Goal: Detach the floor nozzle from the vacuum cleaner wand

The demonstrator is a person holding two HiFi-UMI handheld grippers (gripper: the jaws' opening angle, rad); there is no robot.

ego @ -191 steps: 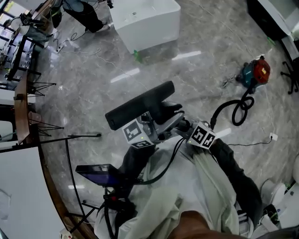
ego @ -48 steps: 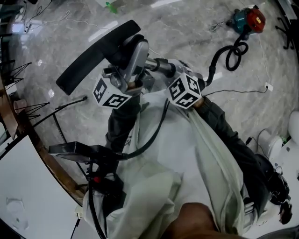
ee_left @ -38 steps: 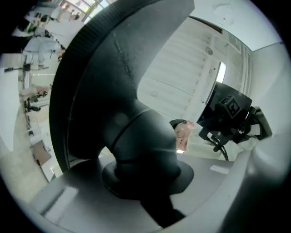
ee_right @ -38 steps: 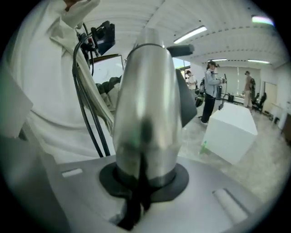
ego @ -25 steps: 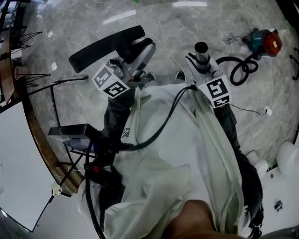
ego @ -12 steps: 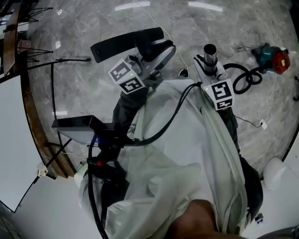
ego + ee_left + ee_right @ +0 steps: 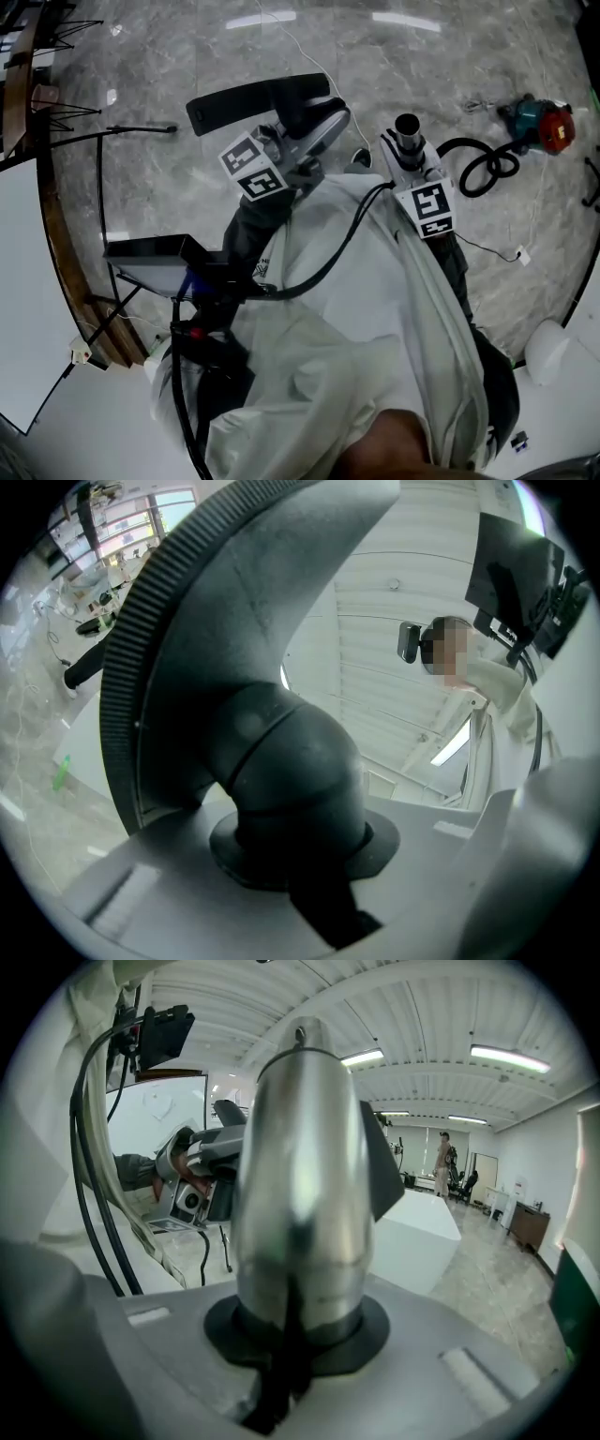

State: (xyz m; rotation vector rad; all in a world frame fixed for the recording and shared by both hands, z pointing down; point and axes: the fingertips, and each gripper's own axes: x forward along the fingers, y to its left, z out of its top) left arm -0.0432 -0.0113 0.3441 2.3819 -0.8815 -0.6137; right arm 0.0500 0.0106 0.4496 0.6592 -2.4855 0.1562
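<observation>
The floor nozzle (image 7: 258,94) has a long black head and a grey-and-black neck; it is off the wand. My left gripper (image 7: 309,150) is shut on the nozzle's black elbow (image 7: 281,771), and the ribbed head (image 7: 187,602) arches above it in the left gripper view. To its right the silver wand (image 7: 407,131) points up with its open end bare, and my right gripper (image 7: 411,161) is shut on it. The wand (image 7: 300,1176) fills the middle of the right gripper view. A gap of floor shows between nozzle and wand.
The teal and red vacuum body (image 7: 539,122) lies on the marble floor at the right, with its black hose (image 7: 487,169) coiled beside it. A thin black stand (image 7: 131,128) and a wood-edged table (image 7: 56,234) are at the left. A white cable crosses the floor behind.
About two seconds ago the nozzle still sat on the wand's end; now they are apart, side by side. Both grippers have sunk slightly over the last second.
</observation>
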